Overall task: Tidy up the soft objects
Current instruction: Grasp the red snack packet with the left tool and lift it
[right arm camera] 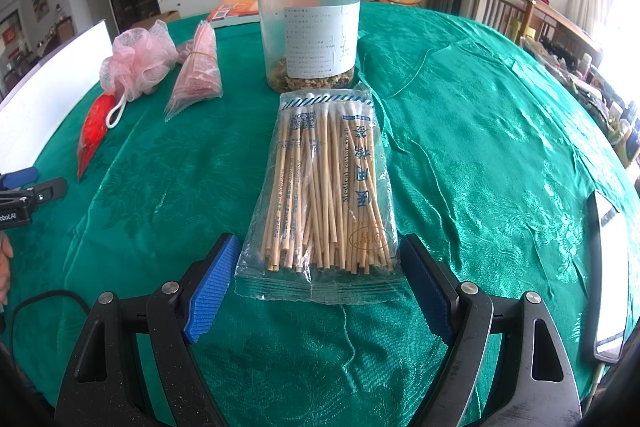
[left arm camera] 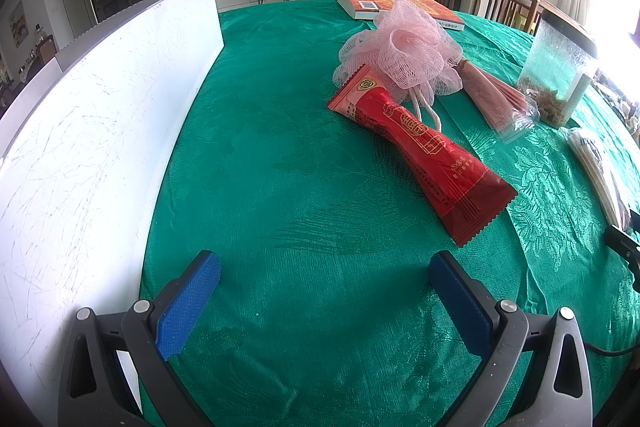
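A red snack packet (left arm camera: 420, 151) lies on the green cloth ahead and to the right of my left gripper (left arm camera: 324, 267), which is open with nothing between its blue pads. Behind the packet sits a pink mesh bath pouf (left arm camera: 404, 51) with a white cord, and beside it a pink packet in clear wrap (left arm camera: 496, 95). In the right wrist view a clear bag of cotton swabs (right arm camera: 324, 191) lies flat, its near end between the fingers of my open right gripper (right arm camera: 320, 267). The pouf (right arm camera: 136, 61), the red packet (right arm camera: 94, 131) and the pink packet (right arm camera: 198, 67) show at the far left.
A white board (left arm camera: 100, 131) stands along the table's left side. A clear jar with a black lid (right arm camera: 310, 23) stands behind the swab bag. A book (left arm camera: 396, 5) lies at the far edge. A phone (right arm camera: 610, 275) lies at the right. Chairs stand beyond the table.
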`<state>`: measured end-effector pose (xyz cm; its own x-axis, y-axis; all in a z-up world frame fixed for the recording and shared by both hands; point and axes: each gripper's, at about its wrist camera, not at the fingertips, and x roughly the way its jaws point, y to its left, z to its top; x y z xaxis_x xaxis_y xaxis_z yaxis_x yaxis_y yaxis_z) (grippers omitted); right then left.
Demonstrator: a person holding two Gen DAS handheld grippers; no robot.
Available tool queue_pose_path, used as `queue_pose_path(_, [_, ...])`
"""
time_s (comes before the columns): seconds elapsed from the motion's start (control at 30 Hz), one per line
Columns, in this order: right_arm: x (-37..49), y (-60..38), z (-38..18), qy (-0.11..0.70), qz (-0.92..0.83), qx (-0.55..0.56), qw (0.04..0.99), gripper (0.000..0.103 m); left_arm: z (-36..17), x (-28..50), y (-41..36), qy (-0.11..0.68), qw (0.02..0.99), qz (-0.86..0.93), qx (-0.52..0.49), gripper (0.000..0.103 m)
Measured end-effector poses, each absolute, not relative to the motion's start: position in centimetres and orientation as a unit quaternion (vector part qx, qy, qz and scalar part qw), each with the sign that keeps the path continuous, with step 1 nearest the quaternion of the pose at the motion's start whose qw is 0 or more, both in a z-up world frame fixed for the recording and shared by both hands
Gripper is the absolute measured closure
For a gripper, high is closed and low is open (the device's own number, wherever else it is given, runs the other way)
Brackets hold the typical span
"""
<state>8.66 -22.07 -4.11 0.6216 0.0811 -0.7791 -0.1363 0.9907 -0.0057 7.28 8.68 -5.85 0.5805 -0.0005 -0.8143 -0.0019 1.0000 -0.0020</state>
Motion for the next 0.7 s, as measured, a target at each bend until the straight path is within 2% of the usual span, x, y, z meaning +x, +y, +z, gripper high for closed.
queue_pose_path(0.07, [8.7,-22.1,-4.1,0.431,0.06,-0.032,0.9,0.019,-5.3,7.5,8.6,0.471,0.881,-0.013,-0.029,0.001])
queue_pose_path(0.17, [8.7,-22.1,-4.1,0.431,0.061,-0.032,0.9,0.018,-3.1,7.6,8.0,0.439,0.891,-0.058,-0.1,0.001])
queue_pose_path(0.33, [8.8,-21.9,-4.1,0.432,0.064,-0.032,0.899,0.017,-2.9,12.4,5.2,0.453,0.889,-0.041,-0.052,0.001])
queue_pose_path(0.37, [8.8,-21.9,-4.1,0.432,0.064,-0.032,0.899,0.017,-3.6,13.4,5.2,0.466,0.883,-0.027,-0.053,0.008])
queue_pose_path(0.4, [8.8,-21.8,-4.1,0.432,0.065,-0.032,0.899,0.017,-4.2,14.1,5.4,0.479,0.876,-0.021,-0.062,0.029])
queue_pose_path(0.43, [8.8,-21.8,-4.1,0.432,0.065,-0.032,0.899,0.017,-4.7,14.5,5.6,0.489,0.869,-0.023,-0.072,0.039])
queue_pose_path(0.5, [8.8,-21.8,-4.1,0.432,0.065,-0.032,0.899,0.017,-4.1,14.1,5.7,0.485,0.872,-0.033,-0.063,0.075])
queue_pose_path(0.6, [8.8,-21.8,-4.1,0.432,0.065,-0.032,0.899,0.016,-3.3,11.5,6.3,0.499,0.863,-0.063,-0.048,0.077])
queue_pose_path(0.7, [8.9,-21.7,-4.1,0.433,0.066,-0.032,0.899,0.016,-2.8,7.6,6.2,0.497,0.864,-0.076,0.012,0.075])
